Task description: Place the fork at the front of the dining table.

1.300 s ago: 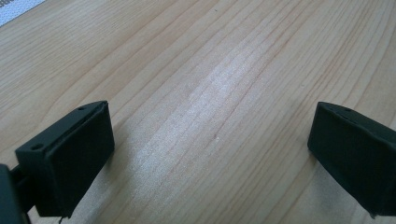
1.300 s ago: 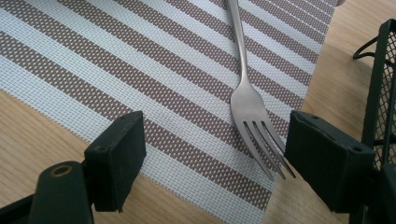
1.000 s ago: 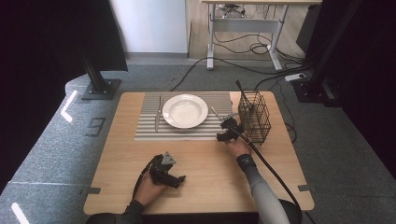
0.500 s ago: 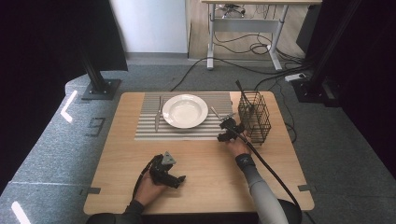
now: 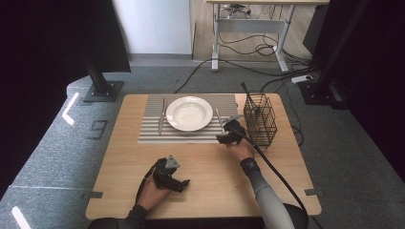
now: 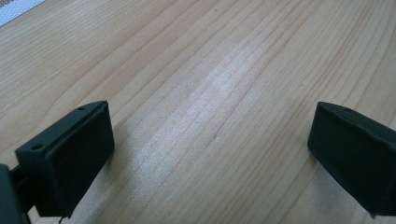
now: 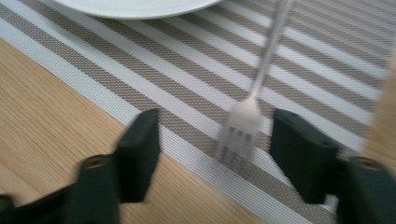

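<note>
Nearest the person, the left gripper [image 5: 177, 182] rests low on the bare wooden bench [image 5: 210, 167], jaws spread wide and empty, as it did a second ago. Farther out, the right gripper [image 7: 212, 140] has barely shifted over that second; its jaws stand released around the tines of the fork [image 7: 243, 122], which lies on the striped placemat [image 5: 152, 129] just right of the white plate [image 5: 189, 113]. Judging from this, the setting is nearly complete. Beyond stand a wire basket [image 5: 260, 120], grey carpet and a desk frame.
</note>
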Demonstrator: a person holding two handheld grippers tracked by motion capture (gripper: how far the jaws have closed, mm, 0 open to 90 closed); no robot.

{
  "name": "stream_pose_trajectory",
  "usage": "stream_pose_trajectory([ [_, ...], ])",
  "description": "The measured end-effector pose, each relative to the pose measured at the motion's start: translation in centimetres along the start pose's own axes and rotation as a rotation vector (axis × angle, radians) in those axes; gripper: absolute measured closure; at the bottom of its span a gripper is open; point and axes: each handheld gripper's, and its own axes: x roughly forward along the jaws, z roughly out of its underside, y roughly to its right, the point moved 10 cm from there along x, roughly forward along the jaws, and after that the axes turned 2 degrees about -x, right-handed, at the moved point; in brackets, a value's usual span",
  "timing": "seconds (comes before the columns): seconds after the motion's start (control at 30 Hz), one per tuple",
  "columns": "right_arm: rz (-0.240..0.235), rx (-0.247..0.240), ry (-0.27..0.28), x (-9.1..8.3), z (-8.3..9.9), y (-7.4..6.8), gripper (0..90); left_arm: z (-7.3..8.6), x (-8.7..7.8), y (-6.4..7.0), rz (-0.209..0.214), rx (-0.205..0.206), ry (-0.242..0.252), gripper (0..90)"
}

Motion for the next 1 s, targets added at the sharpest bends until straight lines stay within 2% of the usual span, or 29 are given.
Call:
stream_pose_trajectory([
  [0.07,0.037,-0.029,-0.024,-0.6,0.4,0.4,54.5,0.0,0.0,0.0,0.000,0.000,0.000,0.1],
  [0.13,0.077,-0.068,-0.040,-0.9,0.9,0.6,61.7,0.0,0.0,0.0,0.000,0.000,0.000,0.1],
  [0.2,0.079,-0.088,-0.031,-1.0,1.3,0.5,68.0,0.0,0.0,0.0,-0.001,0.002,-0.002,0.1],
  [0.27,0.072,-0.088,-0.016,-0.9,1.5,0.4,71.8,0.0,0.0,0.0,-0.001,0.002,-0.002,0.2],
  [0.4,0.044,-0.079,-0.011,-0.6,1.5,0.4,74.8,0.0,0.0,0.0,-0.001,0.002,-0.002,0.1],
  [0.7,-0.007,-0.075,0.029,0.5,0.4,-0.3,73.2,0.0,0.0,0.0,0.000,0.000,0.000,0.1],
  [0.87,0.005,-0.084,0.037,1.3,-0.6,-0.4,72.0,0.0,0.0,0.0,0.000,0.002,-0.001,0.1],
  [1.0,0.013,-0.073,0.044,1.9,-1.2,-0.2,71.3,0.0,0.0,0.0,0.000,0.000,0.000,0.2],
])
